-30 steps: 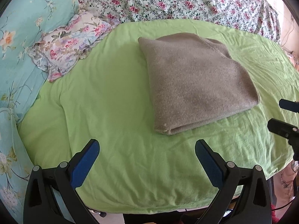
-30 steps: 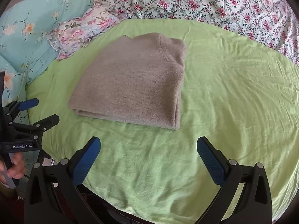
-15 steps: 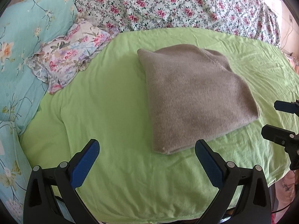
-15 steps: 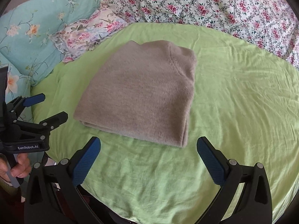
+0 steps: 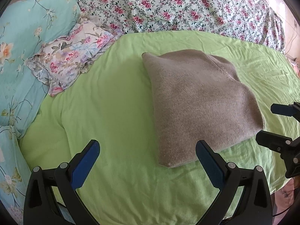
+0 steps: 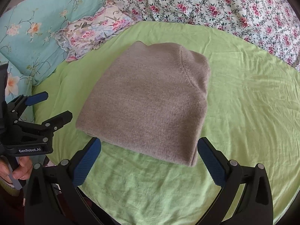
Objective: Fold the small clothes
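Note:
A folded grey-brown knit garment (image 5: 198, 103) (image 6: 150, 103) lies flat on the green sheet (image 5: 112, 112) (image 6: 253, 103). My left gripper (image 5: 146, 161) stands open over the sheet at the garment's near left corner, nothing between its blue pads. It also shows at the left edge of the right wrist view, left gripper (image 6: 56, 106), held by a hand (image 6: 20, 170). My right gripper (image 6: 148, 159) stands open just in front of the garment's near edge, empty. In the left wrist view the right gripper (image 5: 268, 121) is open beside the garment's right corner.
A small floral pillow (image 5: 71, 56) (image 6: 97, 30) and a turquoise floral quilt (image 5: 22, 37) (image 6: 37, 24) lie at the left. A white quilt with pink flowers (image 5: 178, 5) (image 6: 225, 7) runs along the back. The green sheet's front edge drops off near the grippers.
Both grippers have moved forward toward the garment, which now appears larger and nearer in both views. Both stay open; the garment has not moved.

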A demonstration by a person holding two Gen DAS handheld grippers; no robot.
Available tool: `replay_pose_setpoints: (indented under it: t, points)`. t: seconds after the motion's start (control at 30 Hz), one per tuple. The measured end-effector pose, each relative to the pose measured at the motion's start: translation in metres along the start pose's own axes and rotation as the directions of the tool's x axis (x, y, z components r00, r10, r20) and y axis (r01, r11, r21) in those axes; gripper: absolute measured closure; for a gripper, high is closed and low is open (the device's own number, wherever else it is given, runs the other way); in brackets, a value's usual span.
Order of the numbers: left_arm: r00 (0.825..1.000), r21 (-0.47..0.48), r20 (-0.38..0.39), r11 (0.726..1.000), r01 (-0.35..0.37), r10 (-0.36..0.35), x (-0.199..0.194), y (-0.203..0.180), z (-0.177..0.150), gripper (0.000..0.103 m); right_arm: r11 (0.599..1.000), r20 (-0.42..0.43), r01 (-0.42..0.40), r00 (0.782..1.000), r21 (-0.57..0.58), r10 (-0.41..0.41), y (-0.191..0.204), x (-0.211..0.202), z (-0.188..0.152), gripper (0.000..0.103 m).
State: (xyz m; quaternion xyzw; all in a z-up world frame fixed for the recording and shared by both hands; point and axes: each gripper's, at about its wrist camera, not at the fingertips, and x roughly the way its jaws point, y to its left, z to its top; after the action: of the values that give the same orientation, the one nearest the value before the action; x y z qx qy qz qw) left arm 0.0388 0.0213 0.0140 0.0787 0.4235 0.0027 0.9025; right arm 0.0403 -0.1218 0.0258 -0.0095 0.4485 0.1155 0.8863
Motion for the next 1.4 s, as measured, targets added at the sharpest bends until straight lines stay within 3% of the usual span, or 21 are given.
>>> replay_pose_setpoints:
  t: [1.4]
  points:
    - [1.000, 0.013, -0.020, 1.000, -0.001, 0.002, 0.013, -0.011, 0.023, 0.001, 1.000, -0.023, -0.007, 1.000, -0.016, 0.007, -0.015, 0.011, 0.026, 0.000]
